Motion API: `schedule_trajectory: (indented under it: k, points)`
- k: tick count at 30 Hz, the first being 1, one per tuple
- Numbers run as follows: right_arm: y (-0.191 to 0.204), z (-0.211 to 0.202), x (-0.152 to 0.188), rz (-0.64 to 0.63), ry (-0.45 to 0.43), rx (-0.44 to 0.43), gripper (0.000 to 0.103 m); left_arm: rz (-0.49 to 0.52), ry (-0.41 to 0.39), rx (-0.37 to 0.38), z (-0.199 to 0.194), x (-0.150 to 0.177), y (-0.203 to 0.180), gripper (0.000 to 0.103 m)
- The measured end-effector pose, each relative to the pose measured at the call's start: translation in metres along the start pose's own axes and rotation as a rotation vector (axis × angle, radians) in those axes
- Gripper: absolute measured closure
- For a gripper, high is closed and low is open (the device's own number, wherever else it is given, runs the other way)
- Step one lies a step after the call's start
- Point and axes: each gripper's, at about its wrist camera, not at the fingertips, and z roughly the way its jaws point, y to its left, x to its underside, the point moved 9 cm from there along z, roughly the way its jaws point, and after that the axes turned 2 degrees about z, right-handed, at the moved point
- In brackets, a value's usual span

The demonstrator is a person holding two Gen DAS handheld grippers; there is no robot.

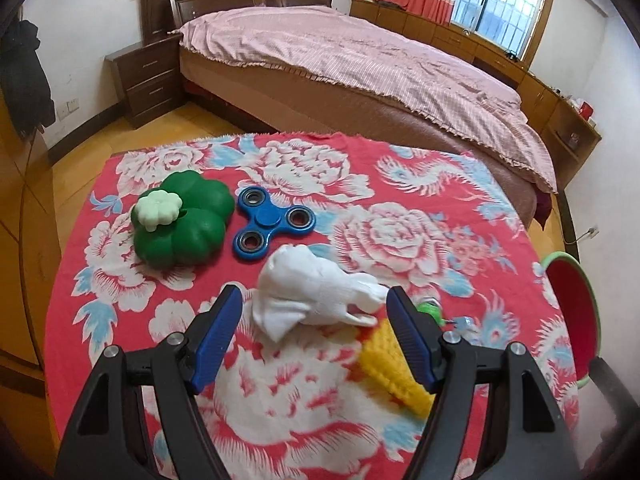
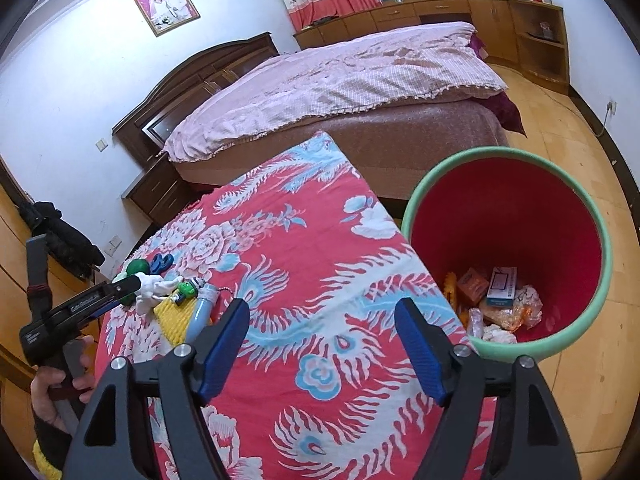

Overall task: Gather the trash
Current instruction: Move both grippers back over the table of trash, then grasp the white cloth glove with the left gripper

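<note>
A crumpled white tissue lies on the red flowered tablecloth. My left gripper is open, its blue fingers on either side of the tissue, close to it. The tissue also shows in the right wrist view, with the left gripper at it. My right gripper is open and empty above the table's right part. A red bin with a green rim stands on the floor right of the table and holds several pieces of trash.
On the cloth are a green clover-shaped toy, a blue fidget spinner, a yellow toy corn, a small green toy and a light blue tube. The bin's edge shows in the left wrist view. A bed stands behind.
</note>
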Motion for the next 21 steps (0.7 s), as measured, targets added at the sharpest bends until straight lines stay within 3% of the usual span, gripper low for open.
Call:
schedule_trajectory:
  k: [13, 21]
  points:
    - [0.001, 0.016, 0.012, 0.015, 0.043, 0.030, 0.026, -0.071, 0.016, 0.009, 0.032, 0.003, 0.016, 0.030]
    - [0.016, 0.025, 0.018, -0.020, 0.076, 0.027, 0.026, -0.096, 0.016, 0.086, 0.029, 0.010, 0.010, 0.061]
